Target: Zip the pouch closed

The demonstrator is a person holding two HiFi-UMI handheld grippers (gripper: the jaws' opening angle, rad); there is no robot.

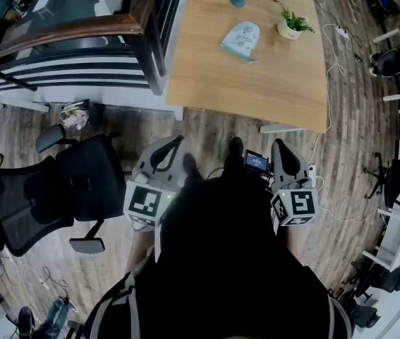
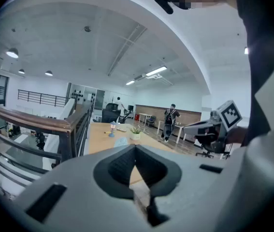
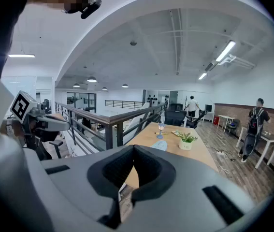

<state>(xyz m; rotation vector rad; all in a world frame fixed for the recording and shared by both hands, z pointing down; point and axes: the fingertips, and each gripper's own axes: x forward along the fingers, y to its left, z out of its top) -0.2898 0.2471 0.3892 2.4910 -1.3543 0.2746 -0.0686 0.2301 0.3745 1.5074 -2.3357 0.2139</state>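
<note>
The pouch [image 1: 240, 39] was just lying flat on the wooden table [image 1: 256, 90], pale blue and white with some print on it, rounded at one end, near the little potted plant [image 1: 293, 24], couldn't make out the zip

The table [image 1: 207, 76] is smooth, matt pale wood, the pouch [image 1: 241, 39] looks like cloth, the floor [image 1: 362, 140] dark wooden planks.

A pale blue fabric pouch [image 1: 242, 39] lies on the light wooden table [image 1: 207, 73], well ahead of both jaw pairs, left of a white-potted green plant [image 1: 293, 24].
</note>
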